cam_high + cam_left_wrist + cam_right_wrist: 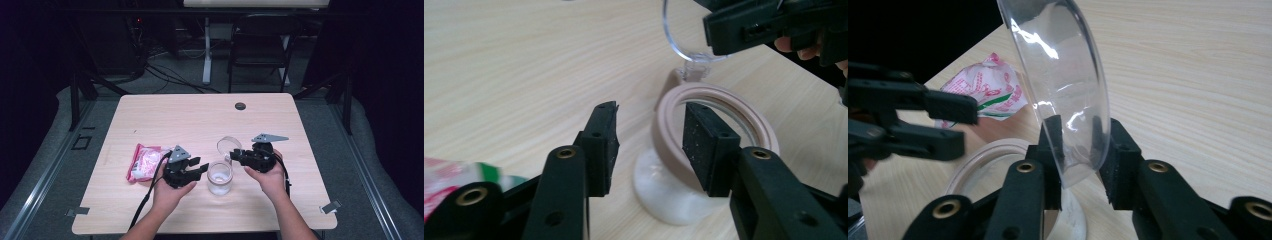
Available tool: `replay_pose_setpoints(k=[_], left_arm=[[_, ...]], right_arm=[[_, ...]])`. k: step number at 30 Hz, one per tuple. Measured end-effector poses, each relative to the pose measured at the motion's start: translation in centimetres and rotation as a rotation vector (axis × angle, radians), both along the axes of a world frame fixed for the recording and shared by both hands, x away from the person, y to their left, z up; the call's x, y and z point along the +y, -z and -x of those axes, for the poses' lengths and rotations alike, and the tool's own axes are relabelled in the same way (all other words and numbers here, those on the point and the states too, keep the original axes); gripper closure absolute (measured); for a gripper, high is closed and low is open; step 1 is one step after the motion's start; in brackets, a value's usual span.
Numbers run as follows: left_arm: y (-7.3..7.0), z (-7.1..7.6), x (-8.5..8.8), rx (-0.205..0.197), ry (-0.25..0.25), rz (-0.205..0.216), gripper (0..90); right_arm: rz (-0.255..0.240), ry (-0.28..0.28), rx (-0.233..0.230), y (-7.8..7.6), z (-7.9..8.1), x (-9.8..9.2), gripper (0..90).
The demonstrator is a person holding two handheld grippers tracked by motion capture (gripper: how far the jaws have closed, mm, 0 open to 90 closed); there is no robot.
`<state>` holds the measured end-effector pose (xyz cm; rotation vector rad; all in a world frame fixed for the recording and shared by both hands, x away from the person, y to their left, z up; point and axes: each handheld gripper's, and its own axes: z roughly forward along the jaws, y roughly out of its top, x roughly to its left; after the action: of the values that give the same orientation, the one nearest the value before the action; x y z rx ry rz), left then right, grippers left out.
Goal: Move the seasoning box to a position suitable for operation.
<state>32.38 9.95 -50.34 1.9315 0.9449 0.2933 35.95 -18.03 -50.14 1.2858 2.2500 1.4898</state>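
Observation:
A clear glass jar (220,177) with a beige seal ring (724,97) stands upright on the table's near middle and looks whitish at the bottom. Its hinged clear lid (229,145) is swung up and back. My right gripper (234,156) comes in from the right and is shut on that lid (1068,100), one pad on each side of its lower edge. My left gripper (200,167) sits just left of the jar with its jaws open. Its right pad (704,145) stands in front of the jar rim, touching nothing that I can make out.
A pink and white packet (145,161) lies flat left of the left gripper, and it shows behind the jar (993,90). A dark round grommet (240,106) sits near the table's far edge. A folding chair (262,45) and cables stand beyond the table.

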Motion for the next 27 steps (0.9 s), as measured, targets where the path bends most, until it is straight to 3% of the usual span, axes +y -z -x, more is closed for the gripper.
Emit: replay_pose_setpoints(k=[4, 10, 11, 16, 18, 22, 24, 27], left_arm=[[-1.0, 0.3, 2.6, -0.017, -0.012, -0.011, 53.3], [-1.4, 0.9, 7.0, -0.070, -0.060, -0.082, 52.1], [-1.3, 0.9, 7.8, -0.071, -0.068, -0.093, 52.8], [-0.3, 0.9, 10.9, -0.034, -0.141, -0.063, 53.3], [0.1, 0.7, 11.7, 0.005, -0.161, -0.046, 51.5], [0.8, 0.7, 12.5, -0.037, -0.175, -0.075, 48.8], [1.4, 0.8, 12.5, -0.024, -0.172, -0.079, 46.0], [2.1, 0.9, 12.0, -0.003, -0.151, -0.119, 45.4]], right_arm=[[0.003, 0.009, -0.011, -0.1, 0.3, -0.3, 61.7], [0.017, 0.024, -0.030, -0.3, 1.2, -0.9, 54.4], [0.021, 0.032, -0.037, -0.4, 1.4, -0.9, 53.6], [0.043, 0.059, -0.061, -0.9, 2.6, -1.6, 51.3], [0.028, 0.060, -0.063, -1.2, 3.0, -1.9, 51.4], [0.025, 0.091, -0.097, -2.4, 3.7, -2.3, 51.9], [0.026, 0.096, -0.108, -2.8, 4.0, -2.3, 50.6], [0.024, 0.094, -0.119, -3.2, 4.2, -2.3, 47.4]])
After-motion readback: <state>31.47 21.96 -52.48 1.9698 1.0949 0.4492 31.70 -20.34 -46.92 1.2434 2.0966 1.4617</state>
